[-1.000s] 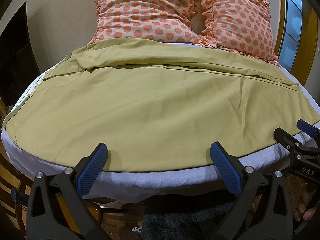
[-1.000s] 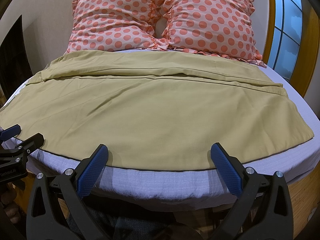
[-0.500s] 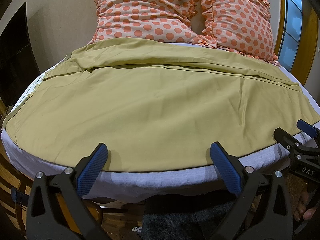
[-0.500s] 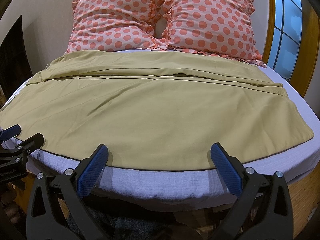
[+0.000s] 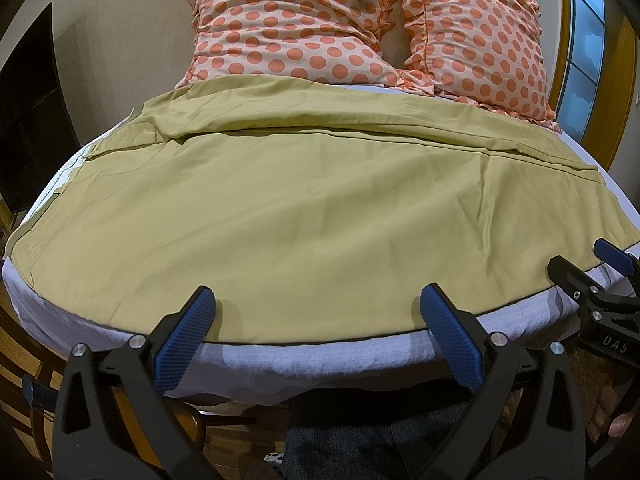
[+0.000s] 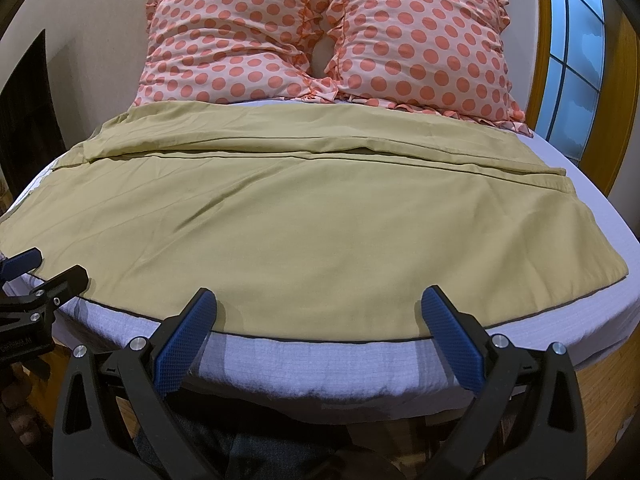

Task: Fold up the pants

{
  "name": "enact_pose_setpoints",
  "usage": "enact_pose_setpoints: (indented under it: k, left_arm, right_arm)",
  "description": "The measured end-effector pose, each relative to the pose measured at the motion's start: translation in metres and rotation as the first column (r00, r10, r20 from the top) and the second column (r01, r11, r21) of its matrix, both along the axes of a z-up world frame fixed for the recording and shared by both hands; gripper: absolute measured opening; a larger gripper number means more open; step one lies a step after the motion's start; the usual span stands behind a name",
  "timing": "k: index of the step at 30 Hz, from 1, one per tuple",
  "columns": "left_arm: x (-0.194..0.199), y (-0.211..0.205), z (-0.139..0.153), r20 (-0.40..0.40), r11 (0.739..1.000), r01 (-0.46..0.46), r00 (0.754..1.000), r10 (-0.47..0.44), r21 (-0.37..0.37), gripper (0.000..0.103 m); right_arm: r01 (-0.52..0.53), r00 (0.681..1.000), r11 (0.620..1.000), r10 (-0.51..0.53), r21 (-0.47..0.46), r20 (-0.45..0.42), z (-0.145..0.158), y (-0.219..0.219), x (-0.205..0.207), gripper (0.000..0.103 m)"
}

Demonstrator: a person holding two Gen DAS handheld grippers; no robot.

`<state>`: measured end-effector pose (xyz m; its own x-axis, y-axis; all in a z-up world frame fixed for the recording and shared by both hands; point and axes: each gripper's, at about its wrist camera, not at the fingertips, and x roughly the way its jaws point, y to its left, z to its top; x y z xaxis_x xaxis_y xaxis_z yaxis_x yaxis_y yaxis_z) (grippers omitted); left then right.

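Olive-yellow pants [image 5: 304, 208] lie spread flat sideways across the bed, seen too in the right wrist view [image 6: 288, 232], with a dark-piped near edge. The far leg lies folded along the back. My left gripper [image 5: 316, 304] is open and empty, its blue pads just above the pants' near edge. My right gripper [image 6: 318, 304] is also open and empty at the near edge, further right. The right gripper shows at the left view's right edge [image 5: 588, 276]; the left gripper shows at the right view's left edge [image 6: 36, 276].
The bed has a pale lilac sheet [image 6: 320, 364]. Two pink pillows with orange dots [image 6: 320, 40] lean at the headboard wall. A window with a wooden frame [image 6: 576, 60] is at the right. A dark panel [image 5: 28, 120] stands at the left.
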<state>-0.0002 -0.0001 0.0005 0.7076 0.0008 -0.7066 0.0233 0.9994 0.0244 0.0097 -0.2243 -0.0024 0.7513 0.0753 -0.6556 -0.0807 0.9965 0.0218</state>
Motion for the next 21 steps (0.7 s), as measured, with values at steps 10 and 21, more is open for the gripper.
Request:
enact_pose_setpoints:
  k: [10, 21]
  left_arm:
    - [0.007, 0.015, 0.035, 0.087, 0.999, -0.047, 0.995, 0.047, -0.004, 0.101]
    - [0.057, 0.03, 0.057, 0.133, 0.998, -0.01, 0.991, 0.019, -0.065, 0.101]
  right_arm:
    - [0.213, 0.977, 0.977, -0.213, -0.012, 0.02, 0.076, -0.087, 0.088, 0.102]
    - [0.729, 0.658, 0.682, -0.671, 0.065, -0.342, 0.037, -0.236, 0.327, 0.062]
